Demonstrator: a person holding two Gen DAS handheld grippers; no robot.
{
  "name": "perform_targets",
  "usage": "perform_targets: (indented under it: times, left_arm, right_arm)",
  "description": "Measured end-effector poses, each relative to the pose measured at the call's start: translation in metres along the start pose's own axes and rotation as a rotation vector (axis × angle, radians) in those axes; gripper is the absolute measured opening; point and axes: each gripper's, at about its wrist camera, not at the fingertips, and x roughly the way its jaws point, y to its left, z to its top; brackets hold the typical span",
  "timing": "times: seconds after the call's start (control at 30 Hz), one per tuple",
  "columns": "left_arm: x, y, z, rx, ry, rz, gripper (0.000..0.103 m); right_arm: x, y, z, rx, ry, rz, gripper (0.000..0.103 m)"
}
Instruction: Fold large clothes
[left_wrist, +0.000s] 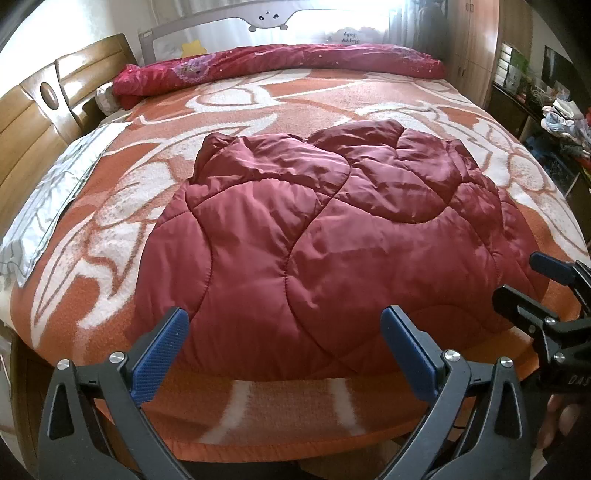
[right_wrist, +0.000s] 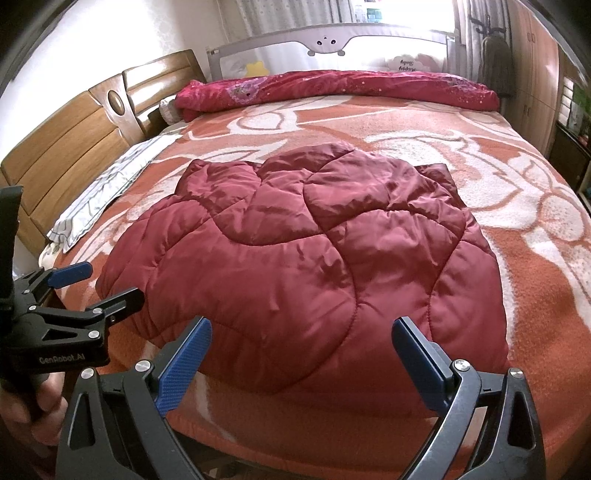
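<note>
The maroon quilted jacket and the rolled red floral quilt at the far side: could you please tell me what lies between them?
Only bare orange-and-white blanket lies between the jacket and the quilt; both wrist views show it.

White lettering "GenRobot_AI" stands on the side of the black two-finger left gripper (right_wrist: 90, 291), at nine o'clock in the right wrist view. The black right gripper (left_wrist: 532, 284), at three o'clock in the left wrist view, bears "DAS", cut by the edge. Mirrored script on the grey bed rail (right_wrist: 332, 44) at twelve o'clock appears to say "Happy Baby".
</note>
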Motion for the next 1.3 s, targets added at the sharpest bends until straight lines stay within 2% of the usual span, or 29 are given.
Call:
perform_targets:
  times: [1.3]
  left_arm:
    - [0.0069,-0.005,0.0076,0.01,-0.001,0.013,0.103]
  right_arm:
    - [0.0041,-0.0008,0.0077,-0.001,-0.004,0.001,0.099]
